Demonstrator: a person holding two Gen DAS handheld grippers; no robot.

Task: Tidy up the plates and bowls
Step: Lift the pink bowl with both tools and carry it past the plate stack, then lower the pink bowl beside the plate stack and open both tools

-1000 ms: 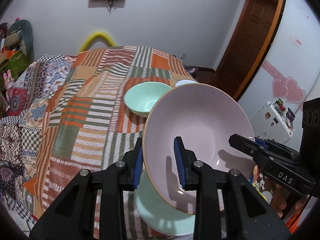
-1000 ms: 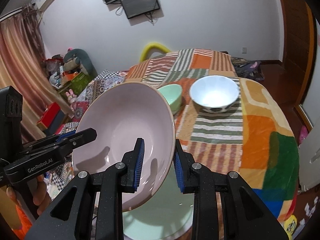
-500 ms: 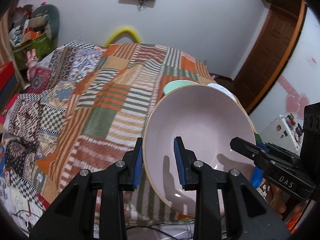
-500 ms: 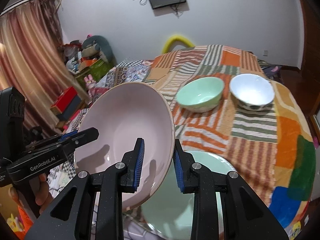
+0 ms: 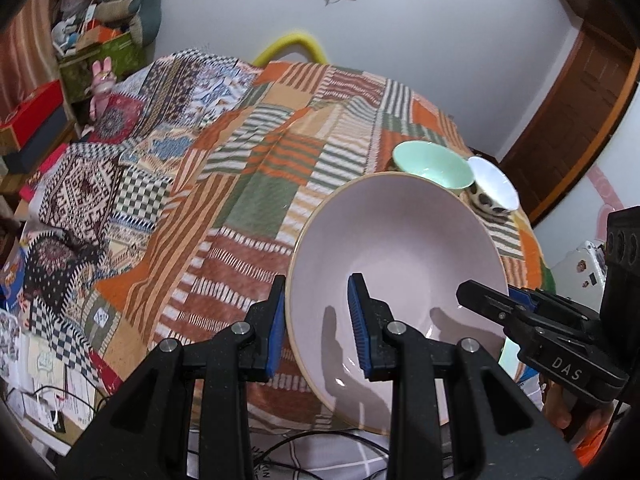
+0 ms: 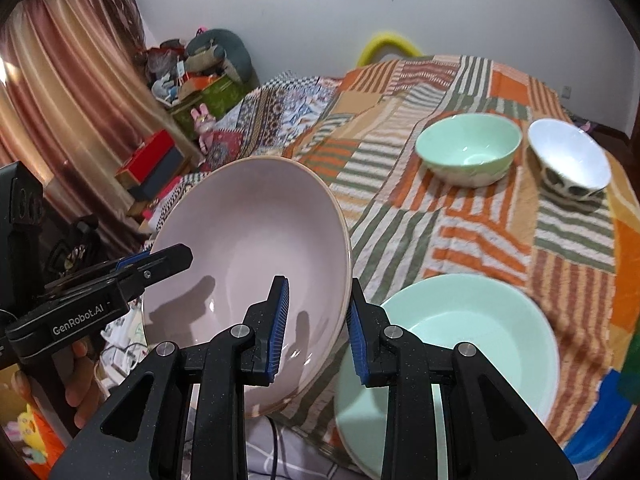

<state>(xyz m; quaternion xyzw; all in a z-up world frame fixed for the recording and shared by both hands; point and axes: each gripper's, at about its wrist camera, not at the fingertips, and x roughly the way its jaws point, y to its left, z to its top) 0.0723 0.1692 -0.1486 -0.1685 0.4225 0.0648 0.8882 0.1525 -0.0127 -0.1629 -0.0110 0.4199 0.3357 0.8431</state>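
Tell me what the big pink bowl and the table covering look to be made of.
Pink bowl: probably glazed ceramic, going by its glossy surface with highlights and the unglazed-looking tan rim. Table covering: woven fabric, matte, a patchwork of stripes with a nubby, towel-like texture.

"DAS" on right gripper [image 5: 472,300]; "GenRobot.AI" (left gripper [image 6: 176,256])

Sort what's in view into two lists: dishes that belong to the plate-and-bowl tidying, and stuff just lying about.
Part of the job:
- pink bowl, gripped on opposite rims by the left gripper and right gripper
- mint green plate
- mint green bowl
- white bowl with dark spots

Just lying about:
- patchwork blanket
- red box
- pink bunny toy
- yellow foam tube
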